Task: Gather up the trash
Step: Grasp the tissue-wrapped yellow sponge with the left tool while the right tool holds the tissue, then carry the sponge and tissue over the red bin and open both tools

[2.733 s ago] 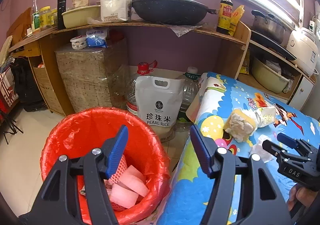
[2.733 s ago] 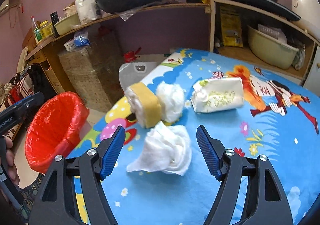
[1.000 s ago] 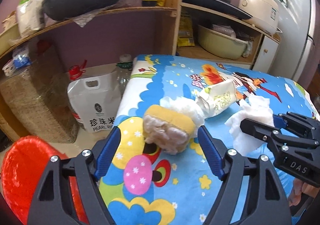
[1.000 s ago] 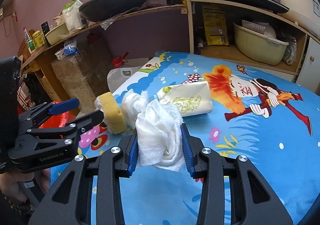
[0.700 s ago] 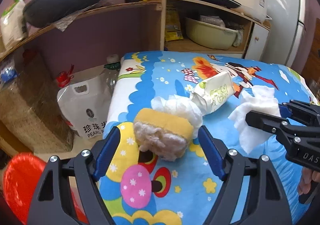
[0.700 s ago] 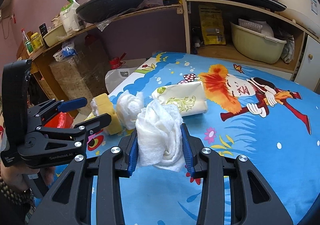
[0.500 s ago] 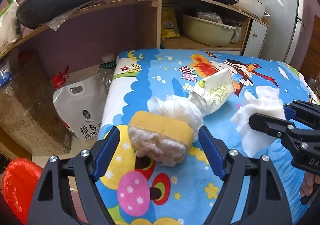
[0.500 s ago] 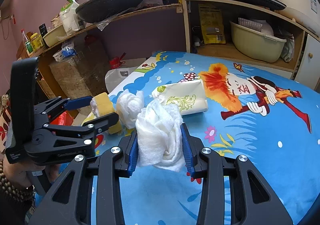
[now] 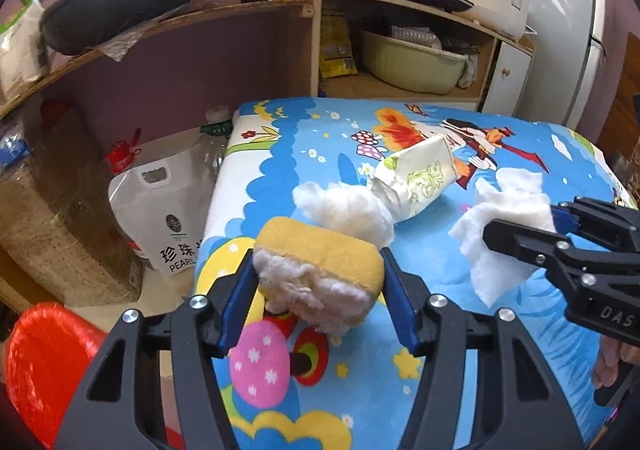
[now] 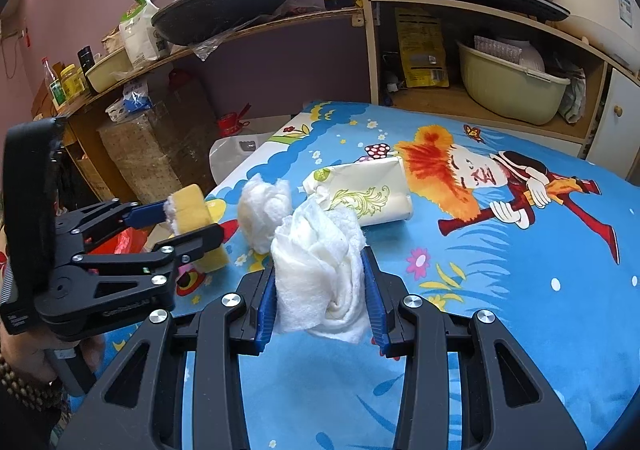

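Sponge (image 9: 320, 270): we are closing the left tongs (image 9: 316, 300) onto its short ends, long axis crosswise; bin (image 9: 44, 366) at eight o'clock; right tongs (image 10: 320, 294) are gripping a tissue wad (image 10: 320, 270).

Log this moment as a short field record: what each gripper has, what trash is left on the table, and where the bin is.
left gripper: fingers have just been closing, now pressing the yellow sponge
right gripper: shut on a crumpled white tissue
left on table: white wad, tissue pack
table: blue cartoon cloth
bin: red-lined bin on floor, off the table's left edge
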The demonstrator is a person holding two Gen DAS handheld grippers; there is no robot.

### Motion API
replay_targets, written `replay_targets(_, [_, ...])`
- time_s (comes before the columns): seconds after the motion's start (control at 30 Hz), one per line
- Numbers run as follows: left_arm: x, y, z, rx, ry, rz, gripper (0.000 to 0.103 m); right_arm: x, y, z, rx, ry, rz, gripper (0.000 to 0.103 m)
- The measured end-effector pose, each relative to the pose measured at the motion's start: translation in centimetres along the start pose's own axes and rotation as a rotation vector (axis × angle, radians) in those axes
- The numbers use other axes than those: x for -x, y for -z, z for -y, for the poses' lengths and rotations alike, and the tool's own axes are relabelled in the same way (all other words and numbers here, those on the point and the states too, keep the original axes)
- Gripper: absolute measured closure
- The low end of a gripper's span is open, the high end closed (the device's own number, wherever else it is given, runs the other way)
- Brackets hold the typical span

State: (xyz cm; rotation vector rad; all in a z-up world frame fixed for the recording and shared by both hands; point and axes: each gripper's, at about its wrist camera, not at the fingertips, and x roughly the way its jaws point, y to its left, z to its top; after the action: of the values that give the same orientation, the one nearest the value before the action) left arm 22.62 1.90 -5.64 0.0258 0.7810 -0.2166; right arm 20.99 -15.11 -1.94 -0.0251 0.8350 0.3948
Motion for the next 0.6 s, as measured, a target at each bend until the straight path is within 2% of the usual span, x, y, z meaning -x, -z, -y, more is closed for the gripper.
replay_targets(0.6, [9.1, 4.1, -0.5, 0.103, -0.055, 0.057, 0.045, 2.8, 1.7, -2.5, -0.004, 0.006, 0.003, 0.066])
